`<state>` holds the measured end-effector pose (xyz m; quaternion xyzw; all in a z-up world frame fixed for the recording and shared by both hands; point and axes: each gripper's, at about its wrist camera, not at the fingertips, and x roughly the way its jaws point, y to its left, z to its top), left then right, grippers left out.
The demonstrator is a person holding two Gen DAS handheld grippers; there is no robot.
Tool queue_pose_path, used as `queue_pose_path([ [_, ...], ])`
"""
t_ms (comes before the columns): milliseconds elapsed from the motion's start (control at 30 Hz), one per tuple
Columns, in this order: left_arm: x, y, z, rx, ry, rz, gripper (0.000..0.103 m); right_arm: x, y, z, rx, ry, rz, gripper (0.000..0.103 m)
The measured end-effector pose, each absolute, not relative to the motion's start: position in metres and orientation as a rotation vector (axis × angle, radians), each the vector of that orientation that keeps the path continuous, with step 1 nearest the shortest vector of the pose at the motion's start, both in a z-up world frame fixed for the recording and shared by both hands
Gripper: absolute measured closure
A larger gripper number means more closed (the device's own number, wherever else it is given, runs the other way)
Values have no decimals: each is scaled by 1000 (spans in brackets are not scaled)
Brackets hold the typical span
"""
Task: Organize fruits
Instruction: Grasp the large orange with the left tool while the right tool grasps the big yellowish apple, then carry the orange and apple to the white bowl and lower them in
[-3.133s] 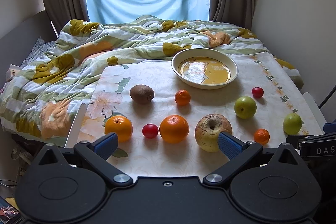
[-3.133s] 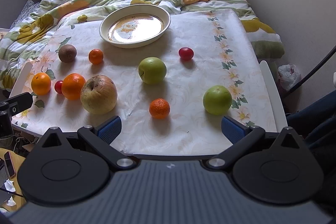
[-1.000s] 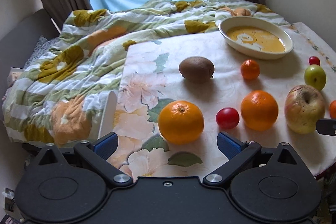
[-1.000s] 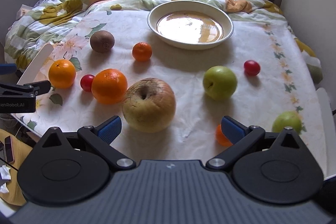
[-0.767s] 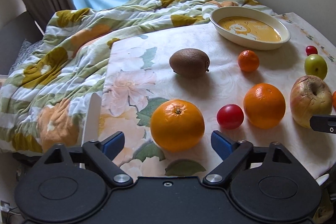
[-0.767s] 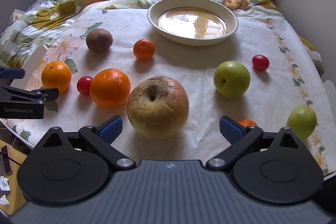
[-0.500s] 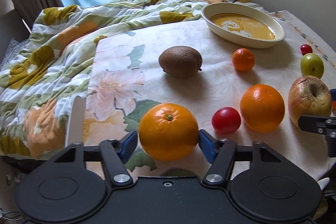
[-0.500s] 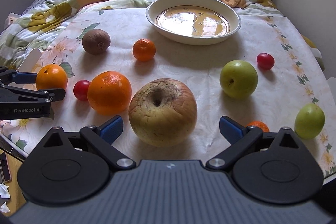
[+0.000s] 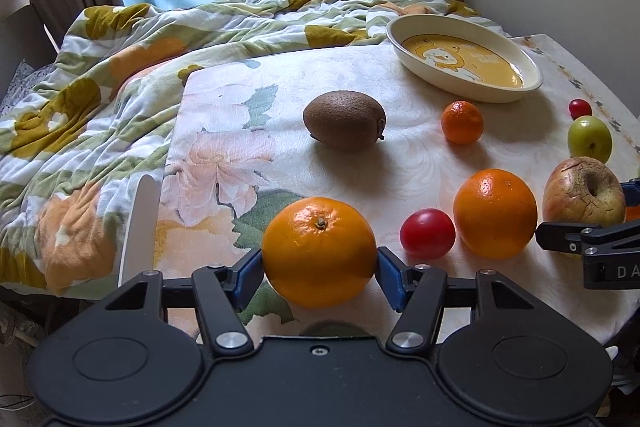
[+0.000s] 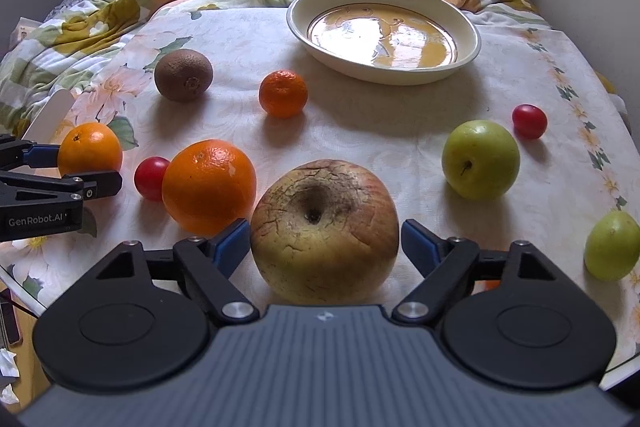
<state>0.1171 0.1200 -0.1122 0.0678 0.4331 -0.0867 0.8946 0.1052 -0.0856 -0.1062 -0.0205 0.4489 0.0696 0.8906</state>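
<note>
Here, left to right across the flowered cloth [image 10: 360, 131]:
Left gripper [image 9: 319, 273]: we see both blue pads pressed on the small orange [image 9: 319, 251] at the cloth's near left edge.
Kiwi [image 10: 183, 75]: we note it farther back, apart from the rest.
Red tomato [image 10: 149, 178]: touching or just beside the big orange [image 10: 208, 185]; we cannot tell which.
Mandarin [image 10: 283, 93]: between the kiwi and the dish [image 10: 384, 67].
Right gripper [image 10: 325, 245]: jaws closing; the wrinkled apple [image 10: 324, 229] sits between them, and we still see a gap at the right pad.
Green apple [image 10: 480, 159]: right of the wrinkled apple, a second tomato [image 10: 529, 121] just behind.
Far right: a paler green fruit [image 10: 612, 245] near the edge.
</note>
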Motion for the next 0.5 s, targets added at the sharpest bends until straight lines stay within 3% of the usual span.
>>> queue_pose_path([
  [100, 115, 118, -112, 136, 898, -172, 39, 107, -85, -108, -57, 935, 158, 14],
  [500, 95, 92, -86, 120, 855, -118, 39, 102, -104, -97, -45, 916, 228, 14],
])
